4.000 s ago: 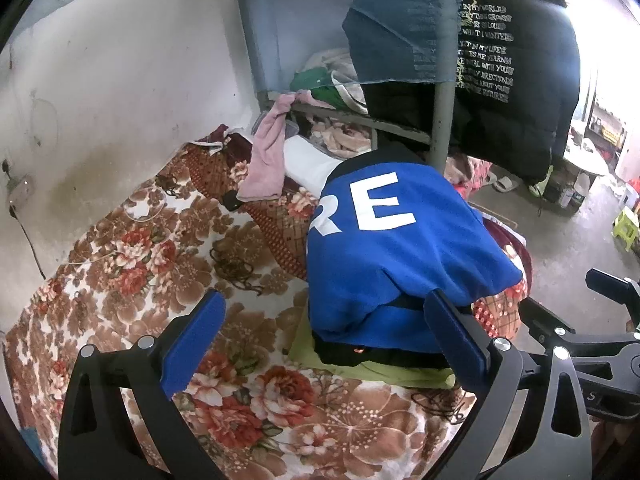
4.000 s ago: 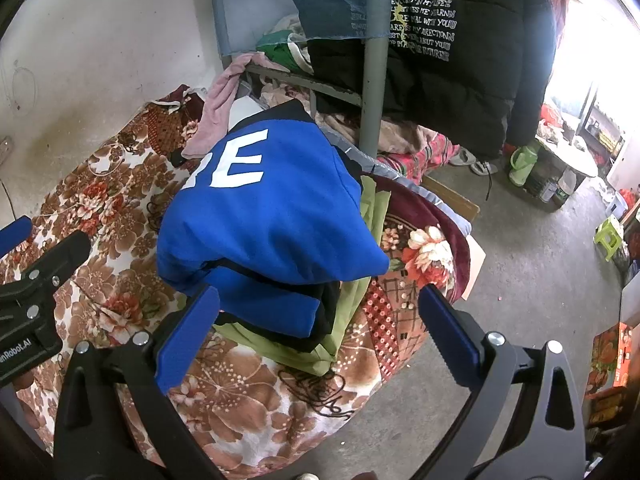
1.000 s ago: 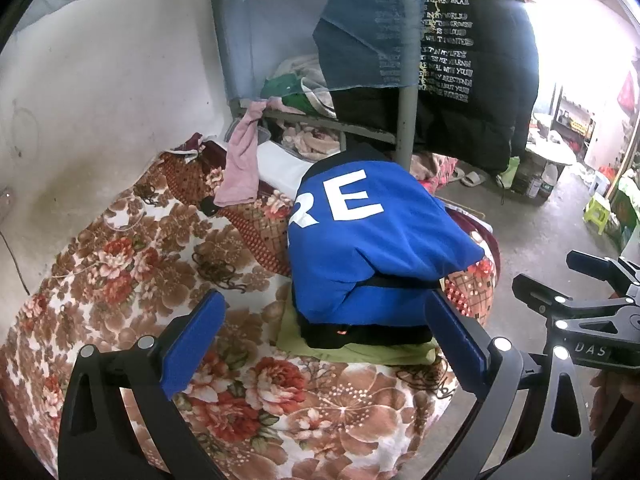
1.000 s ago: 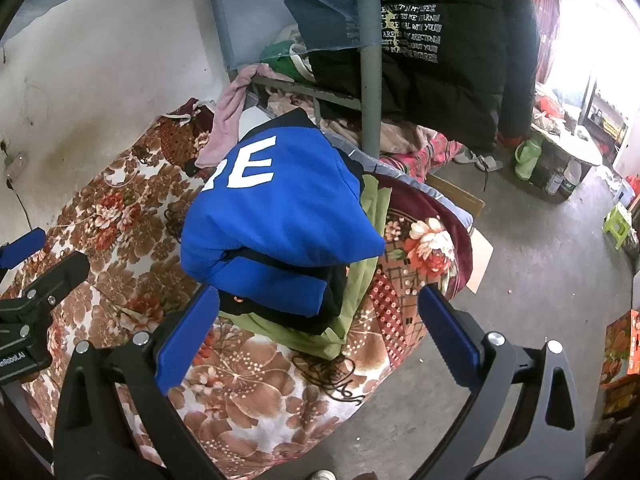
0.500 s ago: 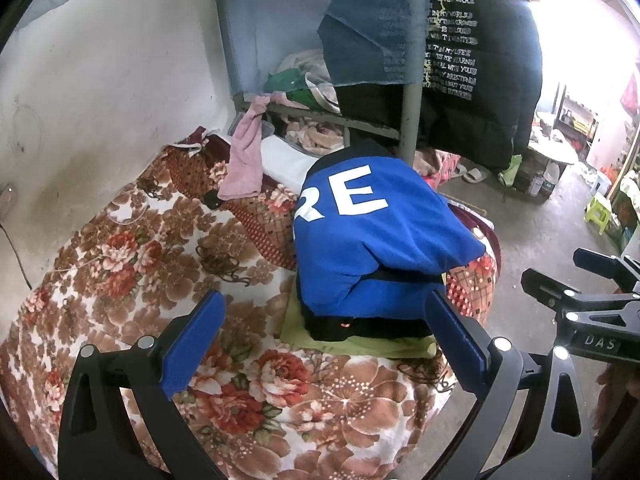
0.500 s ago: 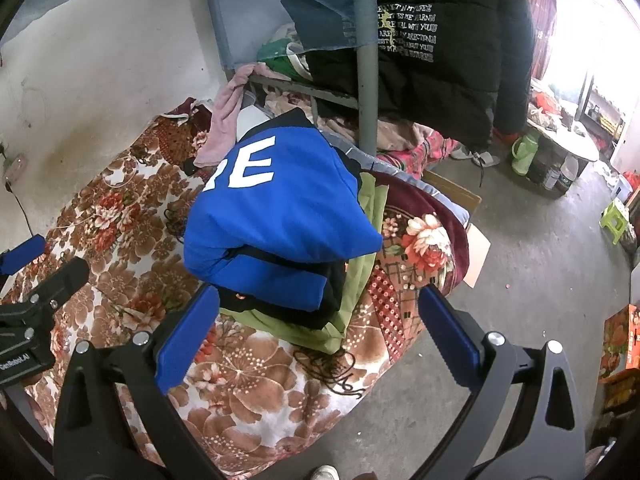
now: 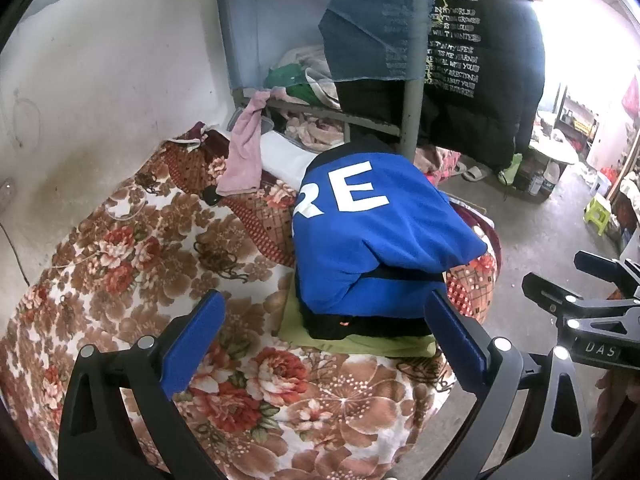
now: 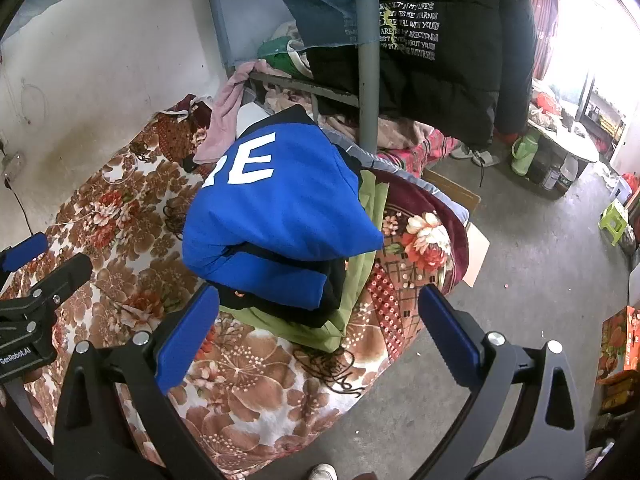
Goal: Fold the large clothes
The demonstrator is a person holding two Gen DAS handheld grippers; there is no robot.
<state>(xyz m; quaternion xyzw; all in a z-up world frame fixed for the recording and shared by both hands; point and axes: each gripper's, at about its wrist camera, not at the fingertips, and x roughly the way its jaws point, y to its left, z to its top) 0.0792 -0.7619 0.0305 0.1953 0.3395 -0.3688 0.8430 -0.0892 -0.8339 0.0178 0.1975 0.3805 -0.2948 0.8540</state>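
Note:
A folded blue garment with white letters lies on top of a pile at the bed's corner, over a black piece and a green piece. It also shows in the right wrist view. My left gripper is open and empty, held above the bed just in front of the pile. My right gripper is open and empty, above the pile's near edge. Neither touches the cloth.
The bed has a floral blanket. A metal bunk post stands behind the pile, with a black jacket hanging on it. A pink cloth drapes from the rail. The concrete floor lies right, with a green stool.
Both grippers have stayed open and empty and drifted slightly back from the pile. The folded blue garment has not moved.

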